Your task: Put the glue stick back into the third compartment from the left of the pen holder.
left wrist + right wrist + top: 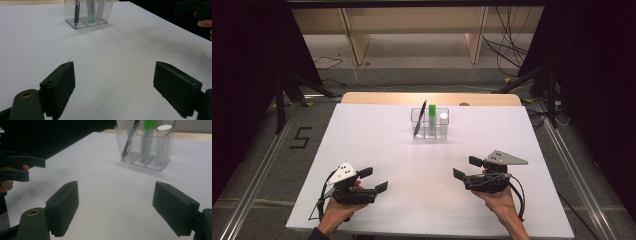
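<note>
A: What does the high view show?
B: A white surface (377, 145). A clear holder (430, 123) stands toward the far edge, with three compartments: a black pen (420, 119) leaning in the left one, a green marker (432, 119) in the middle, a white tube (443, 122) on the right. The left claw (377, 180) and right claw (464, 168) sit near the front edge, well apart from the holder, both spread and holding nothing.

A: And the left gripper view?
B: The left claw (113, 87) is spread wide over bare surface. The holder (86, 12) stands far ahead.

A: The right gripper view?
B: The right claw (115, 207) is also spread and empty. The holder (145, 143) stands ahead to the right; the pen (128, 141), marker (146, 138) and tube (162, 143) are upright inside.
</note>
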A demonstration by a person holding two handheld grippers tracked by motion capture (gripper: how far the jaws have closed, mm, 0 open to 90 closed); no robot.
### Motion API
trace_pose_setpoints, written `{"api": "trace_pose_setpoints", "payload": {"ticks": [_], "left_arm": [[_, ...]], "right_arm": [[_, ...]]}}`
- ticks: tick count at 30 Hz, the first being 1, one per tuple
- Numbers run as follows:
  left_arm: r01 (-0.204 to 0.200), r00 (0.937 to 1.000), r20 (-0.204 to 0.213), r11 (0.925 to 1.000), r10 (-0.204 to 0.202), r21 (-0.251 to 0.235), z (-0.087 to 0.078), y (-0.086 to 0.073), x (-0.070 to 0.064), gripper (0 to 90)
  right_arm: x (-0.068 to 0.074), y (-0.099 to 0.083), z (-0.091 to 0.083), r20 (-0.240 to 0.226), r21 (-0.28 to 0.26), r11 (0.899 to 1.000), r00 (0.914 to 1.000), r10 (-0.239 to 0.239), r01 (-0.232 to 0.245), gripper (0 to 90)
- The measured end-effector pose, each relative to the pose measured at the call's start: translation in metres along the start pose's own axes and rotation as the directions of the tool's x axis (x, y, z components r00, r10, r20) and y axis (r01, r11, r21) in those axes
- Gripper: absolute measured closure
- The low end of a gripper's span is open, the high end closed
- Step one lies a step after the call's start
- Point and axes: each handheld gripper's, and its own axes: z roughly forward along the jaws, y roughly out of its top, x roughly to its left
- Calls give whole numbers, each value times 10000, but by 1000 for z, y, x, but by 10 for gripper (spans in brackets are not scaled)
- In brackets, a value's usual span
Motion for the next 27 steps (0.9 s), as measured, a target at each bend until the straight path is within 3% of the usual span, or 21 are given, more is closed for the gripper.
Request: {"api": "trace_pose_setpoints", "payload": {"ticks": [13,27], "left_arm": [[58,9999,162,10000,-58,25,0,0,0,168],[32,9998,210,10000,-33,37,0,0,-1,164]], "right_arm": [[4,-19,-15,17,-245,9997,10000,-23,23,194],[4,-34,-28,162,-400,9989,9995,267,-261,176]]}}
